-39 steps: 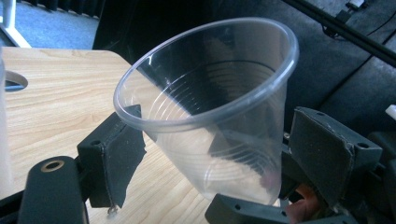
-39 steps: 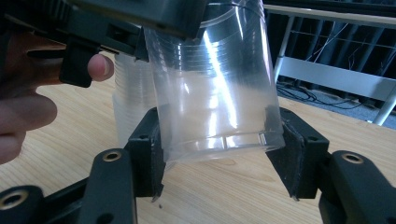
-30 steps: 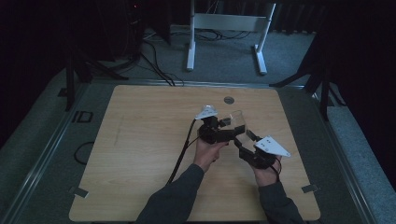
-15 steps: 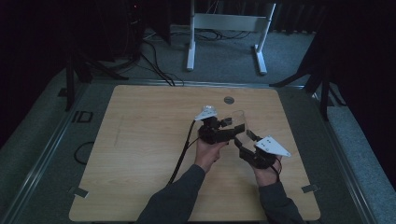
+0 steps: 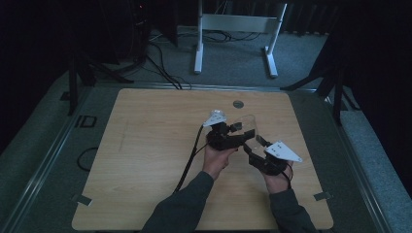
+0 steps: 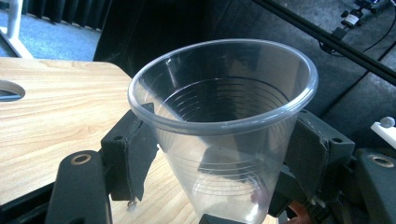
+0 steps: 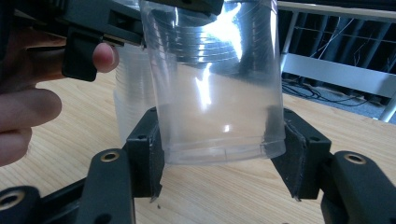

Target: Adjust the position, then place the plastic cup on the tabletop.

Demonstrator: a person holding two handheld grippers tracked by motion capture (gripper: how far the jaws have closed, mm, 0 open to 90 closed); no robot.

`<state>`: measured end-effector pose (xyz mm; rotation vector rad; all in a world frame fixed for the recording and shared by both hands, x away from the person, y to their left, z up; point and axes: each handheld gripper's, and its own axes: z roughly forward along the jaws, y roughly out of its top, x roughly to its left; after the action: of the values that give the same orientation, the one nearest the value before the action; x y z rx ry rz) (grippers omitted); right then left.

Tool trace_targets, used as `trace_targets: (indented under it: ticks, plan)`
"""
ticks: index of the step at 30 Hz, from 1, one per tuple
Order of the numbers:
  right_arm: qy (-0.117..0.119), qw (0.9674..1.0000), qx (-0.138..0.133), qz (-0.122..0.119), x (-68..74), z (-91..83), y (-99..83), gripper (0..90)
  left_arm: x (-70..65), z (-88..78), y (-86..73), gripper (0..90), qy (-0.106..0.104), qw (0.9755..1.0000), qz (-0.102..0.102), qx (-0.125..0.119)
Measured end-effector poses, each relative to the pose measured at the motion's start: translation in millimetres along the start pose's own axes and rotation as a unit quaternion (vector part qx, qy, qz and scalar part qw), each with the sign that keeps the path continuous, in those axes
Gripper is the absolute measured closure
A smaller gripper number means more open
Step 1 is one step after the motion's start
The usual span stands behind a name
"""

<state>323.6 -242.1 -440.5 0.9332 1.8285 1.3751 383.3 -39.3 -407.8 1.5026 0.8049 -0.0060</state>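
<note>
Above the middle of the table [image 5: 145,145], a clear plastic cup [image 5: 247,122] is held between my two grippers. In the left gripper view its rim faces the camera, and my left gripper [image 6: 222,158] has just been closing; both pads now press the cup's [image 6: 224,140] sides. In the right gripper view my right gripper [image 7: 219,158] clasps the cup's [image 7: 215,93] base. Its jaws have just been opening a little, but the pads still touch the cup. In the high view the left gripper [image 5: 243,133] and right gripper [image 5: 252,144] nearly meet. A second translucent ridged shape [image 7: 133,93] shows behind the cup.
A round cable hole [image 5: 237,104] sits near the table's far edge. Beyond the table a white metal frame [image 5: 233,22] and loose cables [image 5: 160,68] lie on the grey floor. The left gripper's black cable [image 5: 190,158] trails across the wood toward the person.
Both hands and the cup stay in the same spot. The left gripper's jaws have drawn in against the cup.
</note>
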Motion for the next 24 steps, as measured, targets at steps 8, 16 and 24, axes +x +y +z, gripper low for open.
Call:
trace_targets:
  ticks: [8, 16, 24]
  plan:
    - [0.003, 1.0000, 0.001, 0.001, -0.3, 0.2, -0.3, 40.1, -1.2, 0.2, -0.2, 29.7, -0.001, 1.0000, 0.005, -0.002]
    - [0.005, 1.0000, 0.002, 0.001, 0.2, 0.8, -0.3, 39.6, -2.3, -1.1, -0.4, 29.7, 0.002, 0.9999, 0.011, -0.001]
    - [0.007, 0.9999, 0.007, 0.005, -0.4, 2.4, -0.4, 36.4, -5.3, -2.2, -0.7, 29.8, 0.005, 0.9996, 0.026, -0.002]
